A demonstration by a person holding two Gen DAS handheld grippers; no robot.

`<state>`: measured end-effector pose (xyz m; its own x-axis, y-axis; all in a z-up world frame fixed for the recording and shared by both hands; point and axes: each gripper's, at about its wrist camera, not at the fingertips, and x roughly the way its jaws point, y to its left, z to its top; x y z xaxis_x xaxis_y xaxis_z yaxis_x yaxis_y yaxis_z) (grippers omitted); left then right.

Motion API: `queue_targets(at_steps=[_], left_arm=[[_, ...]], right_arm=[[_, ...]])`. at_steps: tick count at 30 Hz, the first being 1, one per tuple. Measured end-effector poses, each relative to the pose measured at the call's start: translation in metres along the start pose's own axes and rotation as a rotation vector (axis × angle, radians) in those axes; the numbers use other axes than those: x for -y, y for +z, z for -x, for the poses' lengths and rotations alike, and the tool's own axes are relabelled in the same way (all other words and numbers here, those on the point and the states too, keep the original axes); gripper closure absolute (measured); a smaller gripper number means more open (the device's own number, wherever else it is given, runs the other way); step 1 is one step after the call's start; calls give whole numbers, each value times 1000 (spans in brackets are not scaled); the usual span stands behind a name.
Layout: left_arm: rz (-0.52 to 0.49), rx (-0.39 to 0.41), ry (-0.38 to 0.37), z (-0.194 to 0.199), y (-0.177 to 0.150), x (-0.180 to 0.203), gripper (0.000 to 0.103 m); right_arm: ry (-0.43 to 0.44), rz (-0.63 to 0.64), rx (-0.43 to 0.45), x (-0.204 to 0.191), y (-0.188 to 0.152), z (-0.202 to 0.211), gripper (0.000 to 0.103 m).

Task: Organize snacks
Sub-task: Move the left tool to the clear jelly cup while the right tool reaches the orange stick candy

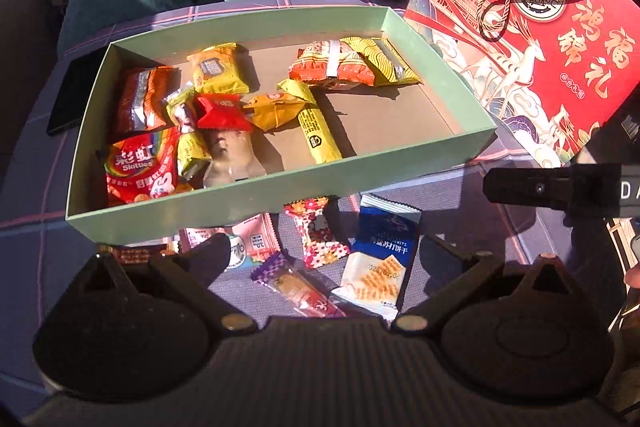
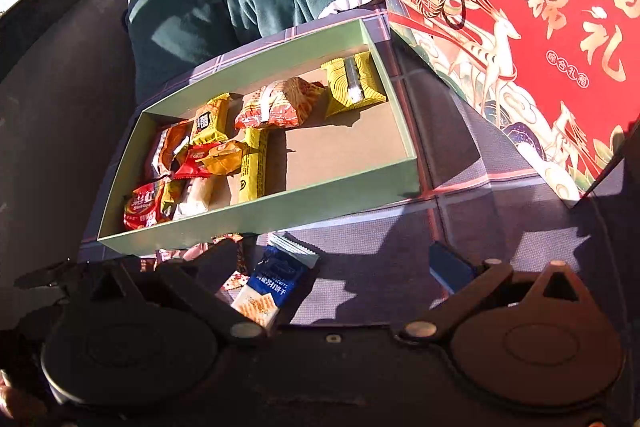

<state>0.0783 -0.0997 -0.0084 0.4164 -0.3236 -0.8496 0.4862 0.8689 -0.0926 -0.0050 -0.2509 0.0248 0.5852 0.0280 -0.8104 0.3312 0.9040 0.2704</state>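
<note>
Plaid cloth (image 1: 32, 247) is sunlit; the green box (image 1: 256, 195) is laid lengthwise left to right, tilted. Both grippers, left (image 1: 324, 251) and right (image 2: 332, 259), are spread wide, empty.

The table (image 1: 24, 187) has a purple checked cloth; on it lie a green box (image 1: 280, 187), a red gift box (image 1: 560, 39) and loose snack packets (image 1: 380, 259).

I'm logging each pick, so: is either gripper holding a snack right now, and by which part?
Nothing is held. The left gripper and the right gripper both stand open above the loose snacks in front of the green box, pads touching none.
</note>
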Motion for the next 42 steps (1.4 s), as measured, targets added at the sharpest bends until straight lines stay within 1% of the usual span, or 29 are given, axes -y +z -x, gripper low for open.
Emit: queue_targets(at_steps=[5, 7, 9, 10, 11, 12, 13, 14, 15, 16, 17, 18, 19, 20, 21, 22, 23, 24, 25, 28, 30, 33, 35, 37, 38, 39, 40, 41, 42], left_arm=[[-10, -49, -17, 2, -32, 0, 0], [-38, -69, -25, 3, -46, 2, 0], [-66, -73, -7, 3, -55, 2, 0], [-70, -75, 9, 2, -59, 1, 0], [-68, -76, 21, 1, -61, -1, 0], [-57, -80, 34, -1, -64, -5, 0], [-30, -87, 47, -5, -64, -12, 0], [-13, -89, 52, -6, -64, -16, 0], [10, -87, 59, -10, -63, -22, 1], [21, -84, 62, -12, -62, -25, 1], [24, -80, 63, -14, -62, -26, 1], [19, -75, 61, -15, -62, -27, 1], [7, -64, 55, -16, -62, -26, 1], [-3, -55, 52, -16, -62, -26, 8], [-17, -49, 47, -17, -63, -24, 25], [-21, -58, 30, -20, -64, -25, 33], [-15, -59, 18, -21, -65, -26, 47], [-14, -39, 24, -19, -67, -27, 59], [-18, -31, 30, -18, -67, -29, 62], [16, -29, 8, -15, -71, -44, 62], [43, -22, -3, -11, -74, -54, 62], [73, -22, 1, -5, -79, -68, 62], [86, -20, 7, -2, -82, -74, 62], [105, -20, 6, 2, -86, -81, 60], [111, -20, 10, 2, -87, -83, 53], [119, -17, 18, 4, -89, -86, 46], [126, -17, 26, 5, -90, -88, 43], [130, -18, 29, 5, -91, -89, 39], [132, -16, 32, 6, -93, -91, 38]], right_arm=[[14, -10, -62, 2, -35, 2, 0], [19, -7, -78, 1, -45, 3, 0], [28, 2, -76, -2, -55, 7, 1], [34, 10, -75, -4, -60, 8, 3], [44, 24, -75, -9, -65, 12, 8], [52, 34, -78, -12, -67, 12, 11], [62, 44, -80, -15, -69, 13, 16], [72, 56, -79, -19, -71, 15, 29], [83, 69, -82, -23, -72, 15, 37], [91, 80, -87, -28, -73, 16, 41], [98, 86, -89, -30, -74, 16, 51], [109, 94, -94, -32, -76, 17, 58], [118, 100, -103, -35, -78, 18, 59], [121, 103, -111, -35, -80, 17, 59], [123, 105, -120, -36, -82, 17, 59], [127, 108, -136, -36, -85, 16, 59], [131, 112, -152, -36, -88, 15, 59], [136, 115, -166, -37, -91, 13, 59], [140, 121, -184, -38, -95, 11, 59], [124, 148, -209, -42, -101, 4, 56], [88, 192, -203, -46, -106, 0, 42], [13, 278, -184, -52, -113, -6, 30], [-23, 323, -193, -55, -119, -13, 28], [-33, 354, -192, -57, -123, -16, 26], [-47, 389, -181, -60, -126, -18, 27], [-57, 409, -174, -63, -128, -18, 41], [-74, 451, -159, -69, -131, -19, 54], [-86, 490, -141, -74, -132, -19, 80], [-70, 497, -144, -76, -131, -19, 85]])
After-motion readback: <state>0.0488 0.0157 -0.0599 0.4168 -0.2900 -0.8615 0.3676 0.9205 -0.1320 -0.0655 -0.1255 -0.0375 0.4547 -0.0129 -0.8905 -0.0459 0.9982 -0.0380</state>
